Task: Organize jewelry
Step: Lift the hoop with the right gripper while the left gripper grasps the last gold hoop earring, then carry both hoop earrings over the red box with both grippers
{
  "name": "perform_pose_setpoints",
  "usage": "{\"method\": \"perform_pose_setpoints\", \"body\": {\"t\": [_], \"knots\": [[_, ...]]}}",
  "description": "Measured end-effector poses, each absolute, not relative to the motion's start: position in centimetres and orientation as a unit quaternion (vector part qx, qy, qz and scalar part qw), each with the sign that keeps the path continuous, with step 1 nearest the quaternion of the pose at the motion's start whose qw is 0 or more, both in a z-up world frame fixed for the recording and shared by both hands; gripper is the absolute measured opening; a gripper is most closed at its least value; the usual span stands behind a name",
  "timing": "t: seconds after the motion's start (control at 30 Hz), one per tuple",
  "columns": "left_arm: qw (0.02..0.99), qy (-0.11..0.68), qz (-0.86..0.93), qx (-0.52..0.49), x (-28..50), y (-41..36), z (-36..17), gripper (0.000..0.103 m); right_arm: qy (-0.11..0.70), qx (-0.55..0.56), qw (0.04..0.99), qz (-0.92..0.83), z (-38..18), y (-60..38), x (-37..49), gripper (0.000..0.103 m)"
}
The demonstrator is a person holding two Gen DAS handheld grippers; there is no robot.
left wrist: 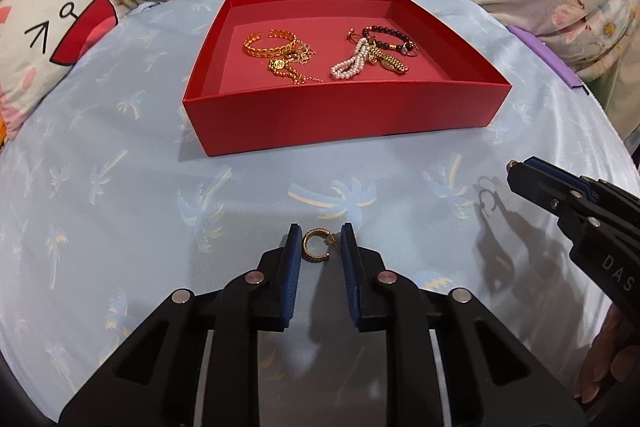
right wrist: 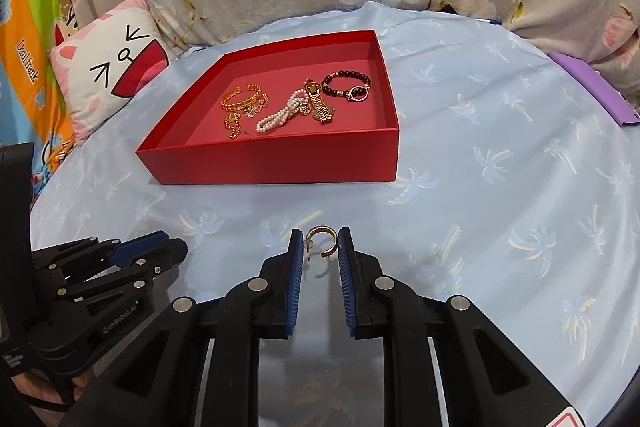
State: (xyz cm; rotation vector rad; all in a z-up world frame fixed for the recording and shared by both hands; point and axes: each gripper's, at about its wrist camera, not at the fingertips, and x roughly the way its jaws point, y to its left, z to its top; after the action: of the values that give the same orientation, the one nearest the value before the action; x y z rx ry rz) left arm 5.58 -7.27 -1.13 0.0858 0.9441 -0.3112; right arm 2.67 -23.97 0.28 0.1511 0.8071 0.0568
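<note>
Because each tool pinches only a tiny piece, we see the danger nearest the pads first; the left gripper (left wrist: 320, 239) stands narrow around a gold hoop earring (left wrist: 306, 245) low over the palm-print cloth (left wrist: 140, 187), its pads seeming to meet the hoop on one side and the thin post on the other; a hold on that post could let the hoop pivot and drop, or bend the pin; the right gripper (right wrist: 320, 243) is likewise narrow, clamped on a second hoop earring (right wrist: 332, 247) that hangs clear above its own shadow, and a tilt in transit might shake it loose into the soft folds; beyond, the red box (left wrist: 340, 115) has a raised front wall that a low carry could knock; inside, the gold chain bracelet (left wrist: 268, 45), pearl strand (left wrist: 350, 65) and dark bead bracelet (left wrist: 386, 31) lie close together, so, in our judgement, a careless release could hook an earring into them.
</note>
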Motion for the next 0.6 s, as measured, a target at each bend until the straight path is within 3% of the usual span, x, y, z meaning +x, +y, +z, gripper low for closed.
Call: {"method": "perform_pose_setpoints", "body": {"t": [0.37,0.6], "knots": [[0.871,0.464,-0.164,0.005,4.8,-5.1,-0.6,0.019,0.387,0.076,0.918,0.035,0.9,-23.5,1.9,0.016],[0.881,0.437,-0.182,-0.007,4.3,-4.4,2.9,0.019,0.362,0.081,0.928,0.043,3.3,-23.7,1.3,0.016]]}}
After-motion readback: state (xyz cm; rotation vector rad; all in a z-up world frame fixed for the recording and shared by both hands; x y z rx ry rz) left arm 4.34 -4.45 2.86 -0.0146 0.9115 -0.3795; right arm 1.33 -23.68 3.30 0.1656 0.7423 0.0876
